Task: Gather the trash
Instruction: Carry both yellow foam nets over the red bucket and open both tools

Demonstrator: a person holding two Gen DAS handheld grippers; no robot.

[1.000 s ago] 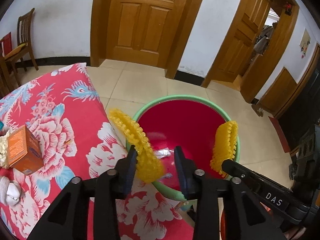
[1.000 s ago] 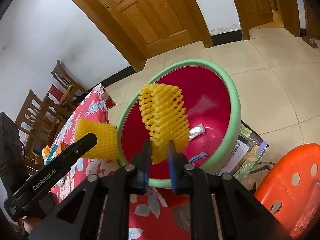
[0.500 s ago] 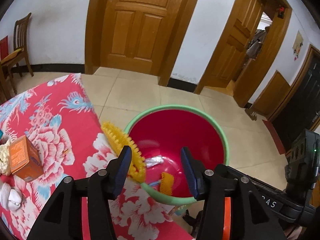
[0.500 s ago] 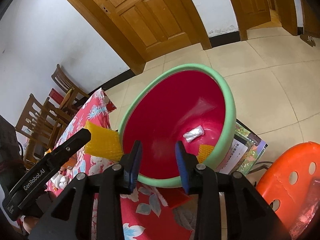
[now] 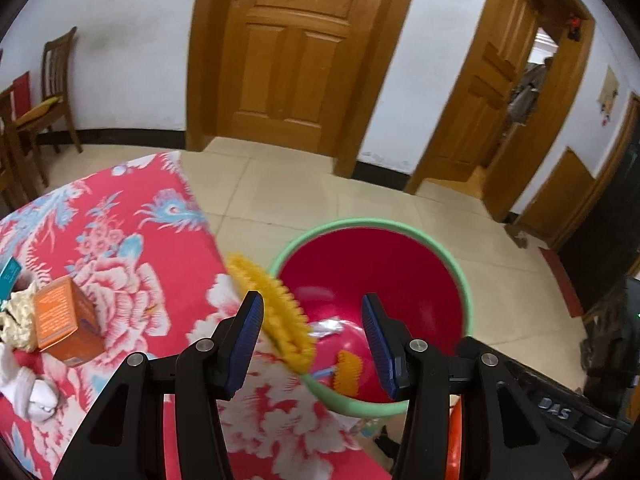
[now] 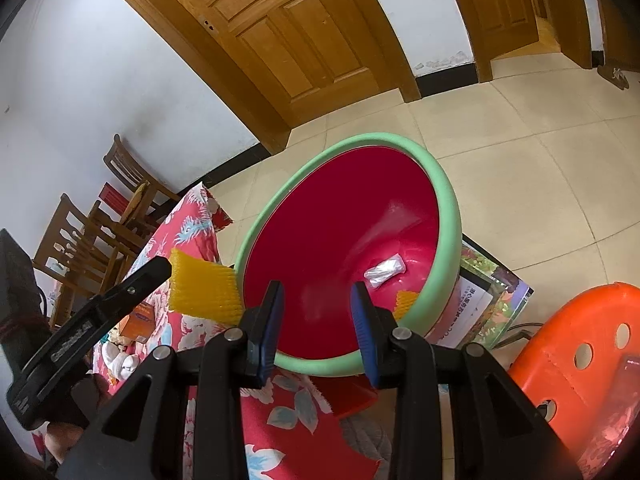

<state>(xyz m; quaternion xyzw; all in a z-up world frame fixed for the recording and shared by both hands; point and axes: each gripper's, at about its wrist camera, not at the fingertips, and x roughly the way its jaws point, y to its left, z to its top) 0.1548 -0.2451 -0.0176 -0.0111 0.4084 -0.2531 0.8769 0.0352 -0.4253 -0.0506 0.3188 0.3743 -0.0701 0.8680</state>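
Note:
A red basin with a green rim (image 5: 466, 300) (image 6: 450, 216) stands beside the red flowered table (image 5: 120, 240). In it lie a yellow foam net (image 5: 349, 374) (image 6: 406, 302) and a silver wrapper (image 6: 385, 271) (image 5: 326, 326). My left gripper (image 5: 312, 344) is open over the table edge; a second yellow foam net (image 5: 272, 312) (image 6: 204, 294) sits against its left finger, by the basin's rim. My right gripper (image 6: 316, 328) is open and empty above the basin's near rim.
An orange box (image 5: 66, 322), crumpled paper (image 5: 18, 316) and white tissue (image 5: 30, 388) lie on the table's left. An orange plastic stool (image 6: 576, 364) stands at the right. Wooden chairs (image 6: 92, 224) and doors (image 5: 296, 52) are behind.
Both grippers have opened. The net from my right gripper fell into the basin. My left jaws widened and its net now leans loose against the left finger.

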